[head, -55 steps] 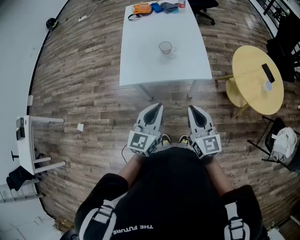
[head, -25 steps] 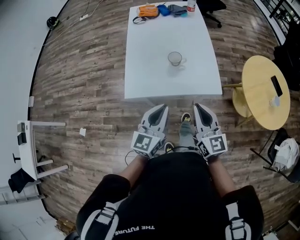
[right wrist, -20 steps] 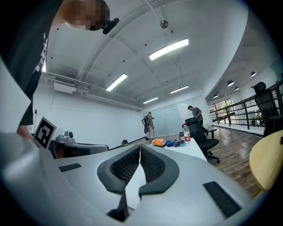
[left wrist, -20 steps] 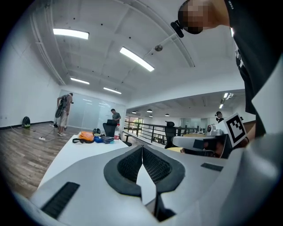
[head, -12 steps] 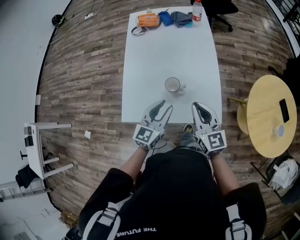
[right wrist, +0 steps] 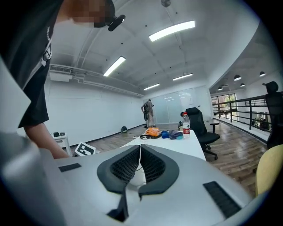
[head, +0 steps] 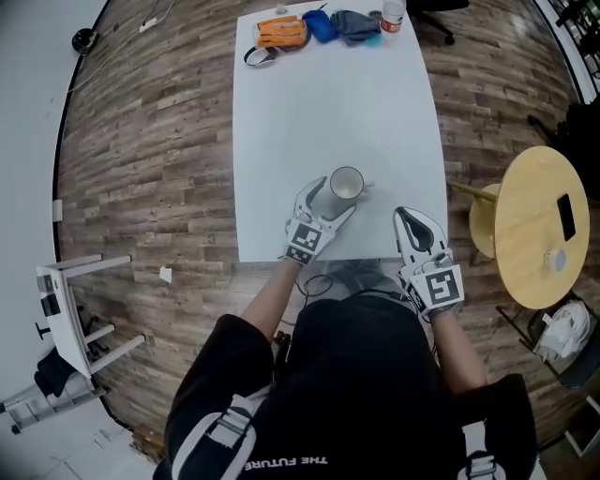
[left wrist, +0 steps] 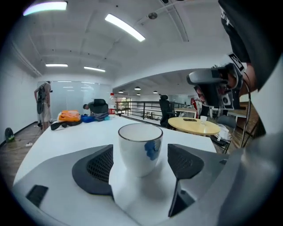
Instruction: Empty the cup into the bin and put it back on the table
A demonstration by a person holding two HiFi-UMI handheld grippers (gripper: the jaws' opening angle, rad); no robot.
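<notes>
A white cup (head: 347, 183) with a small handle stands upright near the front edge of the white table (head: 328, 103). My left gripper (head: 328, 204) reaches over that edge, its jaws opening. The cup (left wrist: 140, 148) stands between the two dark pads (left wrist: 98, 170), with a gap on each side, so neither pad touches it. I cannot see anything inside the cup from here. My right gripper (head: 413, 223) hangs at the table's front right corner, shut with nothing in it; its pads (right wrist: 152, 167) meet in the right gripper view.
An orange pouch (head: 281, 29), blue and grey cloth items (head: 354, 24) and a bottle (head: 392, 13) lie at the table's far end. A round yellow table (head: 534, 253) with a phone (head: 565, 217) stands to the right. A white stand (head: 64, 309) is at the left.
The person has walked up to the table. My left gripper has gone forward over the edge and opened around the cup. The right gripper stayed shut beside it.
</notes>
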